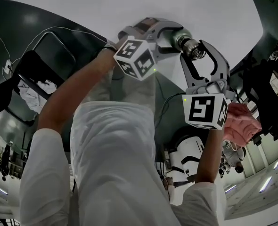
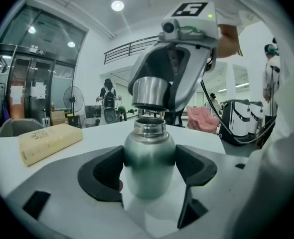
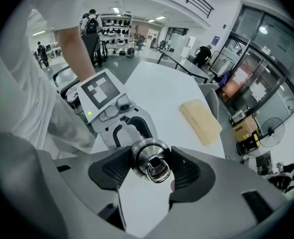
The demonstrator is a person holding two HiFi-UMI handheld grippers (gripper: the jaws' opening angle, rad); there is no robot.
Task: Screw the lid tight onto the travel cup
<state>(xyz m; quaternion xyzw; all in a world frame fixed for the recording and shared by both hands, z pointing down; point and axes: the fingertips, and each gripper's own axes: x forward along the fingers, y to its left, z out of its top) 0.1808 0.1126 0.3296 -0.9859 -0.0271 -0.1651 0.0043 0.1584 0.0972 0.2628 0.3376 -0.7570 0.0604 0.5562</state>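
- The left gripper [image 2: 148,169] is clenched on the steel travel cup [image 2: 148,153]. Its black pads [image 2: 104,173] press against both sides of the body, and the cup stands upright between them.
- The cup's threaded mouth [image 2: 149,125] is uncovered.
- The right gripper [image 3: 152,167] grasps the lid [image 3: 141,156] by its rim, pads on either side. A small metal ring [image 3: 158,172] lies on the lid's top.
- In the left gripper view the lid hangs directly over the cup's mouth — very close, with a thin gap between them.
- Both are held up over a white table [image 3: 157,88].
- A beige block [image 3: 201,121] lies flat on that table, well apart from the cup.
- In the head view the two grippers meet ahead of the person's white shirt [image 1: 115,145] — cup and lid between them.
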